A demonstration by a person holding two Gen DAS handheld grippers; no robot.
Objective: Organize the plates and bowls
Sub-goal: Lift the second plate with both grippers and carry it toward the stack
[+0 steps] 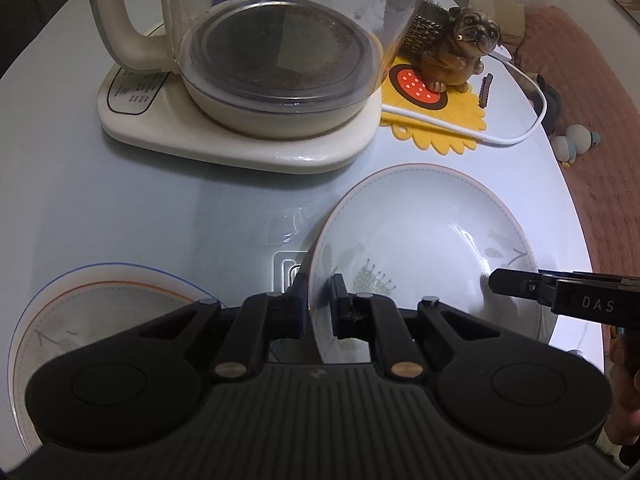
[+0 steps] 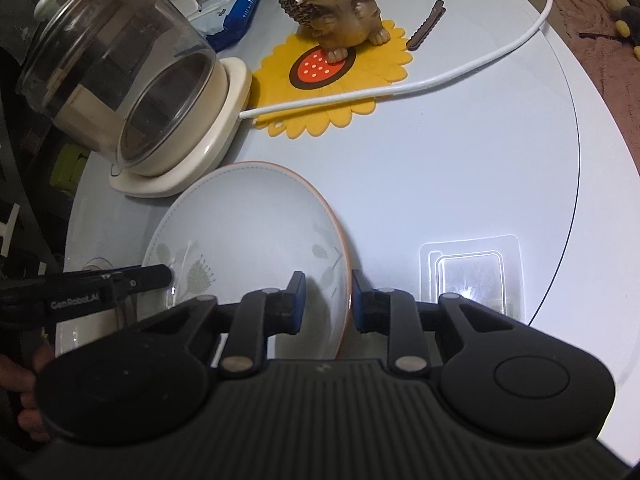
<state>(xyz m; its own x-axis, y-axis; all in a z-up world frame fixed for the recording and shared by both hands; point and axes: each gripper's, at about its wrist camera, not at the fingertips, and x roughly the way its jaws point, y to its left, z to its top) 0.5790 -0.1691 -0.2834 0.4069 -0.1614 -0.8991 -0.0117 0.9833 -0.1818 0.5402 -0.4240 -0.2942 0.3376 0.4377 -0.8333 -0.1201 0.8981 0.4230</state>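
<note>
- The floral plate lies on the white round table, just in front of the electric glass kettle on its cream base; everything below is placed from this plate.
- The left gripper straddles the plate's left rim, one pad outside and one inside, jaws drawn narrow onto the rim, so it looks clamped.
- The right gripper straddles the opposite, orange-edged rim; a slight gap shows beside the inner pad, so I cannot tell whether it grips yet.
- To do the lift well, I would judge: confirm both pads bite the rim firmly before rising, then raise both sides together and level, since a glazed rim could slip from a one-sided hold.
- Keep the plate clear of the kettle base behind it.
- A second plate with a blue-and-orange rim lies left of the floral plate, a likely stacking spot.
- Both grippers point steeply downward, facing each other across the plate; fingers of a hand show behind the left tool.
- Beyond the plate, right of the kettle, sit a sunflower mat, a dog figurine, a hair clip and a white power cord.
</note>
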